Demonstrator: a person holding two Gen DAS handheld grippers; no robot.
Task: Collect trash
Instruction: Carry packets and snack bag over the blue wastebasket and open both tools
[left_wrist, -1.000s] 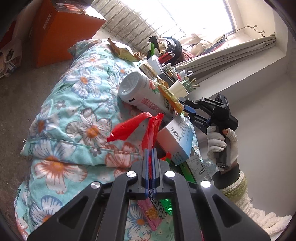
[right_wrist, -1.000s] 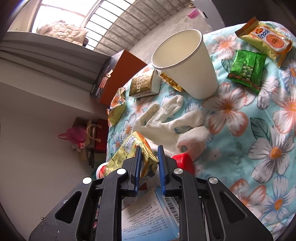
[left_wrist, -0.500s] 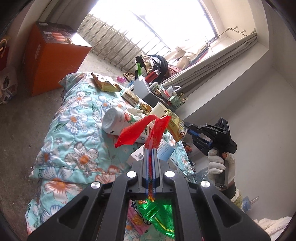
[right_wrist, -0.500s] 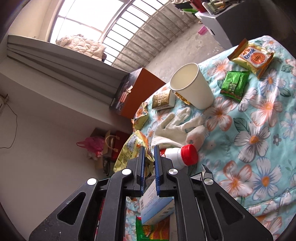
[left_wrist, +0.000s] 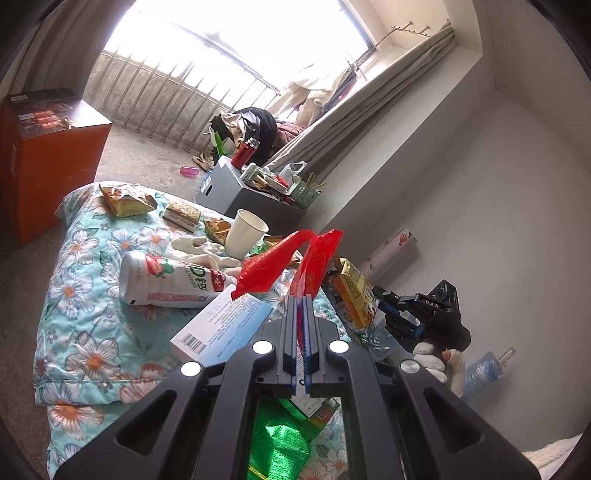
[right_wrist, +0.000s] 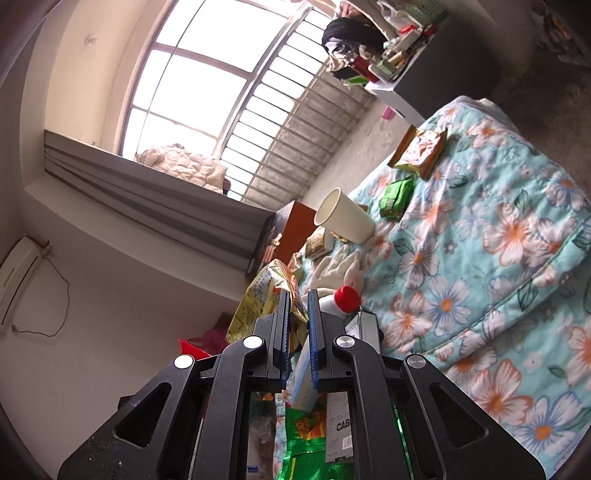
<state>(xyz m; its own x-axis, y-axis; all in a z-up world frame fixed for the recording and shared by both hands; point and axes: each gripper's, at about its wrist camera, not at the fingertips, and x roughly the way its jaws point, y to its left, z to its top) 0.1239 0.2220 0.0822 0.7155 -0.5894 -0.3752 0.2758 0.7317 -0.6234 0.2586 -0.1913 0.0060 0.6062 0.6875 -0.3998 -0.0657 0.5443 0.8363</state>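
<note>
Red wrapper (left_wrist: 291, 258) upright, clamped in left gripper (left_wrist: 300, 301); yellow packet (right_wrist: 266, 299) pinched by right gripper (right_wrist: 297, 295)

Floral quilt (left_wrist: 85, 295) in turquoise w/ orange-white flowers covers the bed. Orange box (left_wrist: 40, 155) stands far left on the floor. Barred window (left_wrist: 221, 66) at far end, beige curtain (left_wrist: 369, 122) to its right. Cluttered dark stand (left_wrist: 266, 199) beyond the bed.
</note>
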